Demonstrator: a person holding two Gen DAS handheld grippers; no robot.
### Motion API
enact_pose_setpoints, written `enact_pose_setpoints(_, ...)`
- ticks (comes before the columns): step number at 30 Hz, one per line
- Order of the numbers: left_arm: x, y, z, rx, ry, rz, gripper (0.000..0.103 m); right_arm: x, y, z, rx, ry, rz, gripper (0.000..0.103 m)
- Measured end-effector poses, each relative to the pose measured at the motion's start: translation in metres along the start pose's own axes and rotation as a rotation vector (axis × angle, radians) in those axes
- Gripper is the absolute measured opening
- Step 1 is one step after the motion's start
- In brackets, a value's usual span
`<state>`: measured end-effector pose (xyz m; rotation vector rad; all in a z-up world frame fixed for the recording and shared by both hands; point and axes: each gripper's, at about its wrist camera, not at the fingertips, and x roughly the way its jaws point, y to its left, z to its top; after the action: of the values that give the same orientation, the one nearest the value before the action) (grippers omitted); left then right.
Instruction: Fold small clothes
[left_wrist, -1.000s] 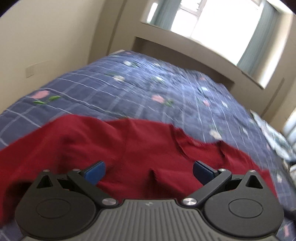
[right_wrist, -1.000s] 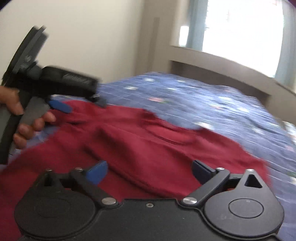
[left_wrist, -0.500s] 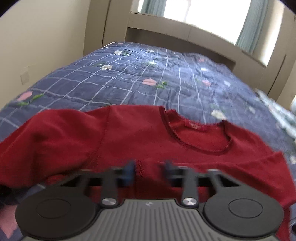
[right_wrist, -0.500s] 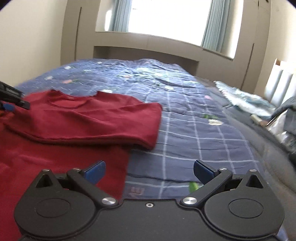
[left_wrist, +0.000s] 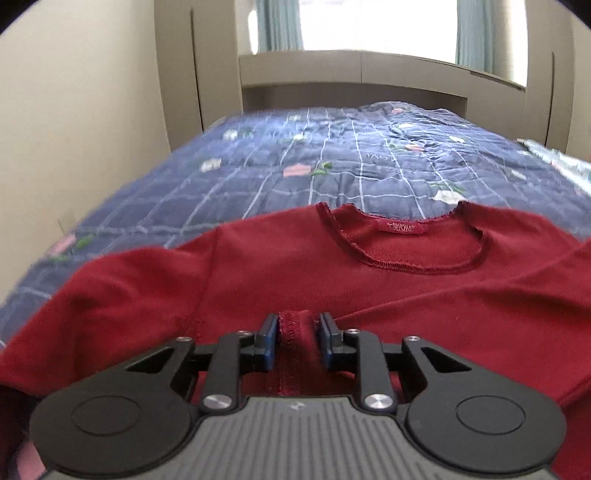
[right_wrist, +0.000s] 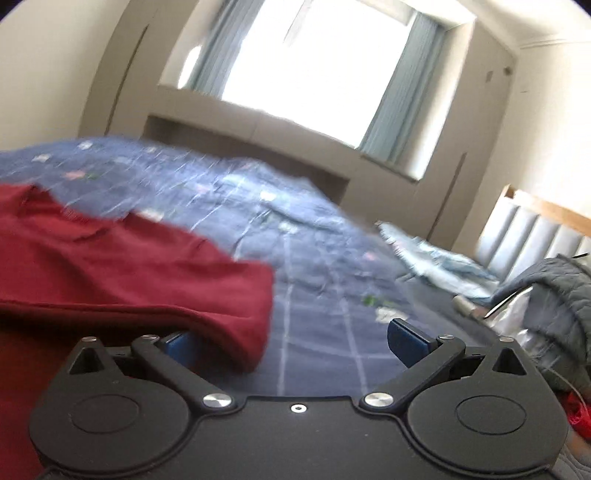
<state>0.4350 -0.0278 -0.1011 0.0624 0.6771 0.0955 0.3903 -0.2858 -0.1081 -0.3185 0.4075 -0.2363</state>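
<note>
While the red top (left_wrist: 369, 280) lies face-up on the blue quilt (left_wrist: 332, 162), neckline far from me, only its right sleeve (right_wrist: 192, 280) looks folded in; most folds remain. My left gripper (left_wrist: 295, 341) tilts down, its jaws easing apart with the hem bunched between them. My right gripper (right_wrist: 291, 341), nearly level, gapes wide beside the sleeve, probably not touching it.
</note>
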Motion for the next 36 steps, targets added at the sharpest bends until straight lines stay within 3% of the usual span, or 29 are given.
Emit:
enact_pose_setpoints(4,-0.003,-0.006,-0.007,0.025,-0.038,0.033,0.035,0.013,-0.015,-0.005,0.036,0.079,-0.086,0.102)
enact_pose_setpoints(6,-0.003,-0.003,-0.007,0.011,-0.036,0.044,0.043,0.012,-0.02,-0.01,0.046,0.098,-0.091,0.102)
enact_pose_setpoints(11,-0.001,0.005,-0.007,-0.026,-0.031,0.029,0.046,0.018,-0.019,-0.018,0.022,0.153,-0.065,0.102)
enact_pose_setpoints(13,-0.001,0.004,-0.007,-0.024,-0.036,0.041,0.052,0.022,-0.019,-0.017,0.024,0.162,-0.053,0.102)
enact_pose_setpoints(15,-0.002,0.006,-0.005,-0.039,-0.035,0.071,0.08,0.02,-0.021,-0.017,0.039,0.159,-0.026,0.102)
enact_pose_setpoints(17,-0.005,0.014,-0.002,-0.075,-0.021,0.081,0.099,0.012,-0.023,-0.015,0.052,0.172,0.0,0.102)
enact_pose_setpoints(28,-0.08,0.061,-0.012,-0.233,-0.053,0.064,0.103,-0.073,-0.024,-0.022,0.09,0.231,0.087,0.102)
enact_pose_setpoints(36,-0.12,0.128,-0.047,-0.383,0.037,0.131,0.103,-0.145,0.012,-0.015,0.095,0.205,0.242,0.102)
